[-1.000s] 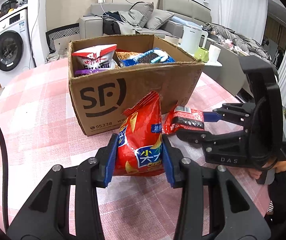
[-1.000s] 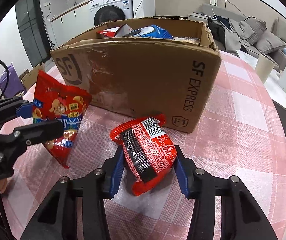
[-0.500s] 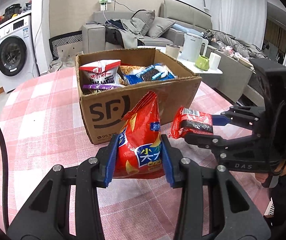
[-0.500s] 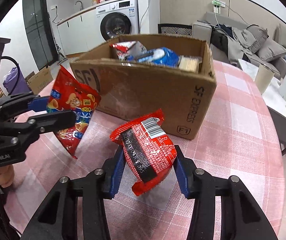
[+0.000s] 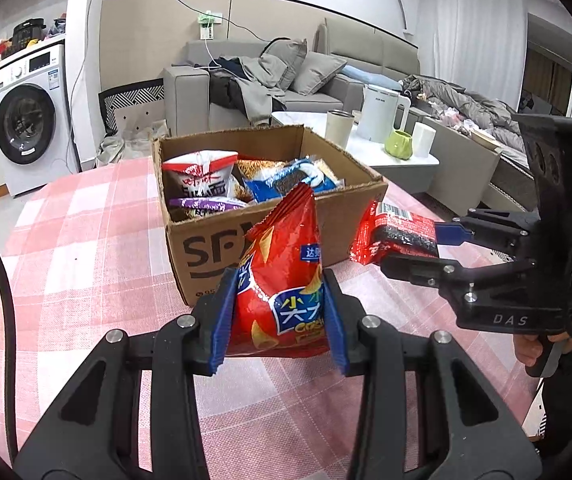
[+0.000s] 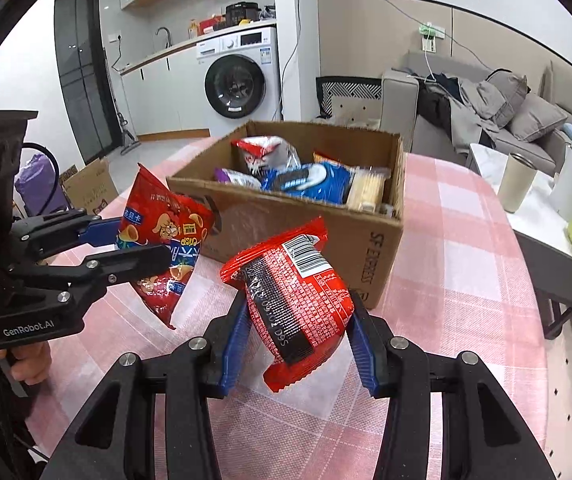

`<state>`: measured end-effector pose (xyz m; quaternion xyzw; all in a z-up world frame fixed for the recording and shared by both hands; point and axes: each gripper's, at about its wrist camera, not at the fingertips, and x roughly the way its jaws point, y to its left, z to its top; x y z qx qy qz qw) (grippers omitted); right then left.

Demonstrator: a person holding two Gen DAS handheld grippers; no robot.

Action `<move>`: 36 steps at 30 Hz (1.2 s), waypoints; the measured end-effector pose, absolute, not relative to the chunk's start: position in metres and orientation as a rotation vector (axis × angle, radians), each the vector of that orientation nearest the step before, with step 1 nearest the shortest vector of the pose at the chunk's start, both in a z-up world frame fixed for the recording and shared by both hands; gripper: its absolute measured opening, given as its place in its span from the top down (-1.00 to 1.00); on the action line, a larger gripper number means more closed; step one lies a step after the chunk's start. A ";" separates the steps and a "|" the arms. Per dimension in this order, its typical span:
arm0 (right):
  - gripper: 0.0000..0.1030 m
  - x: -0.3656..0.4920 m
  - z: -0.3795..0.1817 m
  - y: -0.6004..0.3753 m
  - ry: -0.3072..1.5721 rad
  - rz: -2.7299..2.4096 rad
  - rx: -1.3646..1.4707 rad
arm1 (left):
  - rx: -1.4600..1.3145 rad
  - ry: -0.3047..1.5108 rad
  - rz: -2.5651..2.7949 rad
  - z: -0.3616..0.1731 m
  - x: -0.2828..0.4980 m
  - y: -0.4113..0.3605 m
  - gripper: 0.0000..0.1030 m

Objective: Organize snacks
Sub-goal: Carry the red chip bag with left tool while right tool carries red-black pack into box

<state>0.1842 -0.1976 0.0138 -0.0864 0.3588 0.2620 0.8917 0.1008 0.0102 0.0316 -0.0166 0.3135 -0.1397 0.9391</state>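
Observation:
My left gripper (image 5: pixel 280 320) is shut on a red chip bag (image 5: pixel 282 280), held upright above the pink checked tablecloth (image 5: pixel 86 248) just in front of the cardboard box (image 5: pixel 337 216). The same chip bag (image 6: pixel 162 240) shows at the left of the right wrist view in the left gripper (image 6: pixel 142 244). My right gripper (image 6: pixel 297 344) is shut on a red noodle packet (image 6: pixel 293 300), lifted near the box's (image 6: pixel 365 248) front corner. That noodle packet (image 5: pixel 393 236) appears at the right of the left wrist view in the right gripper (image 5: pixel 413 244). The open box holds several snack packs (image 6: pixel 305 180).
Right of the table stands a white side table (image 5: pixel 389 156) with a kettle (image 5: pixel 377 112), a mug (image 6: pixel 519 182) and a green cup (image 5: pixel 399 144). A washing machine (image 5: pixel 26 120) and a grey sofa (image 5: pixel 286 80) are behind. A person's hand (image 6: pixel 30 364) grips the left handle.
Both grippers have risen with their packets. The box now sits lower in both views, and more of its contents show over the rim.

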 end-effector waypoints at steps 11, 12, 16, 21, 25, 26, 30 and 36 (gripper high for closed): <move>0.08 0.176 0.041 -0.206 0.685 0.544 -0.134 | -0.052 0.584 -0.264 0.061 0.096 0.012 0.28; 0.08 0.176 0.043 -0.207 0.682 0.545 -0.130 | -0.056 0.579 -0.262 0.063 0.095 0.013 0.28; 0.08 0.173 0.051 -0.208 0.663 0.544 -0.106 | -0.061 0.563 -0.254 0.071 0.090 0.015 0.28; 0.08 0.175 0.058 -0.206 0.645 0.542 -0.091 | -0.071 0.549 -0.246 0.079 0.090 0.016 0.28; 0.08 0.174 0.065 -0.205 0.628 0.538 -0.076 | -0.080 0.538 -0.237 0.087 0.093 0.018 0.28; 0.08 0.174 0.067 -0.205 0.624 0.536 -0.074 | -0.081 0.536 -0.235 0.089 0.096 0.018 0.28; 0.08 0.174 0.074 -0.206 0.608 0.533 -0.053 | -0.083 0.526 -0.224 0.096 0.103 0.019 0.28; 0.08 0.187 0.077 -0.208 0.601 0.525 -0.027 | -0.089 0.513 -0.212 0.106 0.118 0.019 0.28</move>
